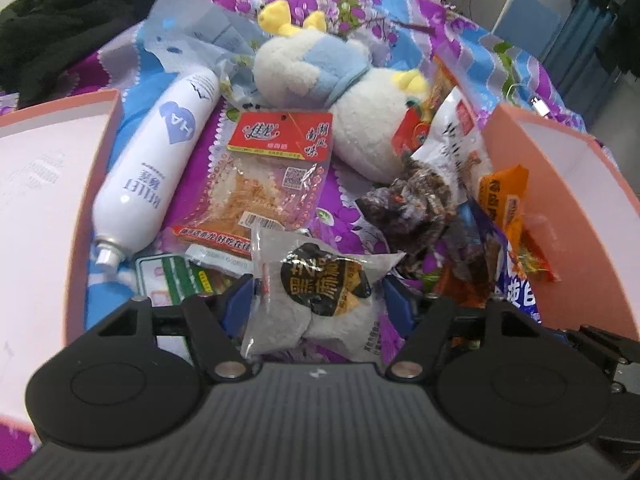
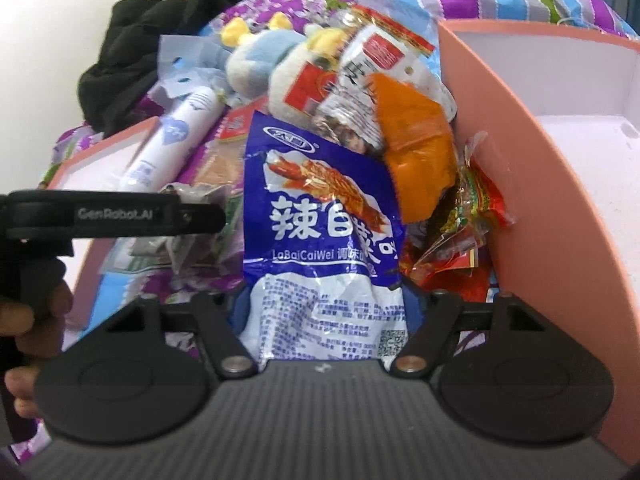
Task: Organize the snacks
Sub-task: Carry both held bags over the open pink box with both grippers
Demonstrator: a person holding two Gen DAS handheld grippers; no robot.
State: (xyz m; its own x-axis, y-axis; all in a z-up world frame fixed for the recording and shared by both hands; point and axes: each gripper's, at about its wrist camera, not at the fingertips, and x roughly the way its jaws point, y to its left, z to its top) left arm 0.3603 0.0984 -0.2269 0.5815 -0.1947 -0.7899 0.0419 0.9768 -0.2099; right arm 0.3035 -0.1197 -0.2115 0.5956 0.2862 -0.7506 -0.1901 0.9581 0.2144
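Between two pink boxes on the purple floral cloth, we sort snacks.
Our left gripper [image 1: 320,300] brackets a clear black-labelled bun packet [image 1: 320,292]; whether it grips, we cannot tell. Our right gripper [image 2: 324,304] likewise straddles a blue-and-white snack bag [image 2: 320,220].

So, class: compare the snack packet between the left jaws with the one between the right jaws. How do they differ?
The grey packet is mostly see-through, showing pale contents, with a black and gold label; the blue packet is opaque, printed with white characters and a prawn picture. The grey packet looks plump and short, the blue packet longer and crinkled. Both are sealed snack packets lying between blue-padded jaws, with a pink box alongside.
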